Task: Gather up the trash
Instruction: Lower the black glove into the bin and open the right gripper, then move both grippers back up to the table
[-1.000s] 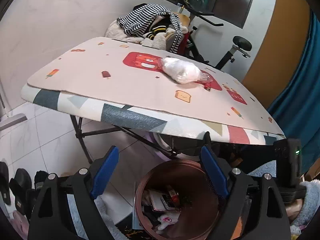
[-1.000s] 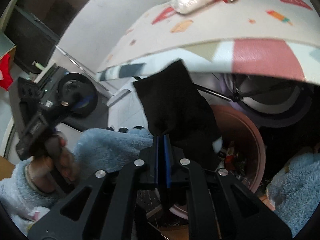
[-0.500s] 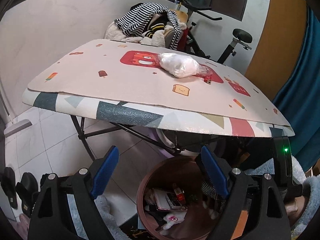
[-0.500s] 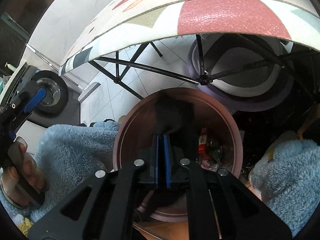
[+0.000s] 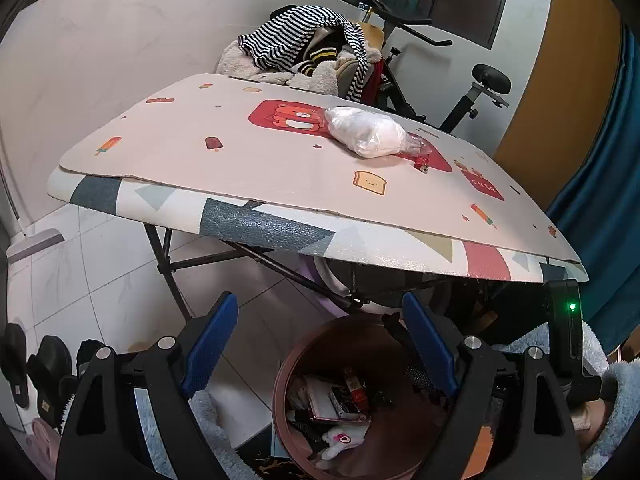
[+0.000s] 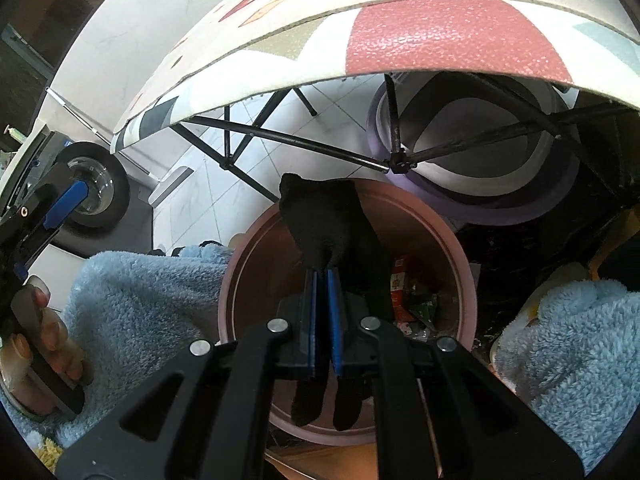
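Patterned table (image 5: pixel 248 184) bears a white bag (image 5: pixel 366 136); tiled floor (image 5: pixel 80 280) below; right gripper (image 6: pixel 322 280) pinches black cloth (image 6: pixel 324 216) over the bin (image 6: pixel 460 256); left gripper (image 5: pixel 320 344) gapes wide, empty.

The table mat (image 5: pixel 248 152) looked like matt printed foam, its folded-down edge (image 6: pixel 452 36) pebbled and grainy. A wrinkled, glossy clear plastic bag (image 5: pixel 366 136) lay on it. The bin (image 6: pixel 460 248) had a smooth, faintly shiny brown plastic wall. Clamped in the right gripper (image 6: pixel 322 280) was a black, matt knitted cloth (image 6: pixel 324 216). The sleeves (image 6: pixel 132 296) were fluffy blue fleece, the floor tiles (image 5: pixel 60 280) glossy.
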### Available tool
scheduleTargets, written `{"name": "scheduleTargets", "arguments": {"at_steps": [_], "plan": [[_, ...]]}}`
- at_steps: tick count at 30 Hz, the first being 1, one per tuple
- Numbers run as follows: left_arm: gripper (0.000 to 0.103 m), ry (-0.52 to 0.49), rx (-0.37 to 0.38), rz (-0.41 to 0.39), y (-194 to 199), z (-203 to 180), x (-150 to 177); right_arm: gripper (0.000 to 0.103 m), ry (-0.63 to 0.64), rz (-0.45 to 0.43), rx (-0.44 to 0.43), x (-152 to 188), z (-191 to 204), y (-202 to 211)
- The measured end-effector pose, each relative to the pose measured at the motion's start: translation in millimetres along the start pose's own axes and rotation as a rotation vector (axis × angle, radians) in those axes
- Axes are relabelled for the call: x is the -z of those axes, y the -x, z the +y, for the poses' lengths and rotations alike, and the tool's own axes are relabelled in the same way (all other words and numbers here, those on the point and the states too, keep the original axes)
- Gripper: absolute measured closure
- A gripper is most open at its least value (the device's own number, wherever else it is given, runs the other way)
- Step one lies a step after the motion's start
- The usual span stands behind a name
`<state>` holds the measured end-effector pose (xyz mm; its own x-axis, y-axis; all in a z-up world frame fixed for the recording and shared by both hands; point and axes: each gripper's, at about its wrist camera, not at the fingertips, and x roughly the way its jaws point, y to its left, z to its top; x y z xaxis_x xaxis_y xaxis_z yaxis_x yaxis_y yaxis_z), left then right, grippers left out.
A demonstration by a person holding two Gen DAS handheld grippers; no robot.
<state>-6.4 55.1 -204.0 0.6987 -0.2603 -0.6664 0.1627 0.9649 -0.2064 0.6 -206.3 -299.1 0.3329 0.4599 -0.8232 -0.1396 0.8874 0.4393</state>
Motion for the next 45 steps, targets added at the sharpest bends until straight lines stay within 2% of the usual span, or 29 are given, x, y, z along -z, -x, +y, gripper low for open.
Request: {"name": "scheduleTargets", "arguments": {"at_steps": [4, 6, 7, 8, 9, 14, 19, 23, 29, 32, 40, 45], "plan": [[0.021, -0.006, -0.002, 0.0, 1.0, -0.7, 0.8, 0.073, 0.005, -0.019, 0.021, -0.5, 0.8, 2.5], [0.021, -0.007, -0.001, -0.002, 1.5, -0.5, 0.9, 0.056, 0.002, -0.032, 0.027, -0.8, 0.0, 4.4], [0.021, -0.006, -0.002, -0.001, 1.3, -0.5, 0.8, 0.051, -0.001, -0.039, 0.033, -0.9, -0.4, 5.2], [0.021, -0.005, -0.002, -0.001, 1.2, -0.4, 0.8, 0.036, -0.003, -0.045, 0.037, -1.3, -0.9, 6.1], [0.021, -0.001, -0.003, -0.001, 1.4, -0.2, 0.7, 0.026, -0.005, -0.057, 0.045, -1.7, -1.7, 7.7], [0.021, 0.007, -0.002, 0.0, 1.0, 1.3, 0.1, 0.008, -0.005, -0.091, 0.063, -4.4, -0.8, 12.0], [0.02, -0.001, -0.014, 0.009, -1.4, 1.0, -2.1, 0.006, 0.049, -0.133, 0.1, -8.5, 9.5, 21.5], [0.013, 0.0, -0.016, 0.01, -3.9, 0.5, -6.1, 0.006, 0.102, -0.199, 0.139, -18.1, 18.4, 40.2], [0.006, -0.017, -0.018, 0.006, -9.3, -3.9, -16.0, 0.006, 0.114, -0.256, 0.153, -39.1, 16.4, 63.7], [0.006, -0.042, -0.034, 0.006, -13.2, -7.7, -24.1, 0.006, 0.096, -0.277, 0.153, -55.3, 9.2, 76.9], [0.006, -0.038, -0.006, -0.03, -23.7, -12.3, -60.1, 0.006, 0.103, -0.306, 0.205, -89.7, -8.3, 98.7], [0.006, -0.074, 0.004, -0.032, -40.4, -25.4, -87.5, 0.006, 0.073, -0.308, 0.188, -110.3, -24.8, 105.6]]}}
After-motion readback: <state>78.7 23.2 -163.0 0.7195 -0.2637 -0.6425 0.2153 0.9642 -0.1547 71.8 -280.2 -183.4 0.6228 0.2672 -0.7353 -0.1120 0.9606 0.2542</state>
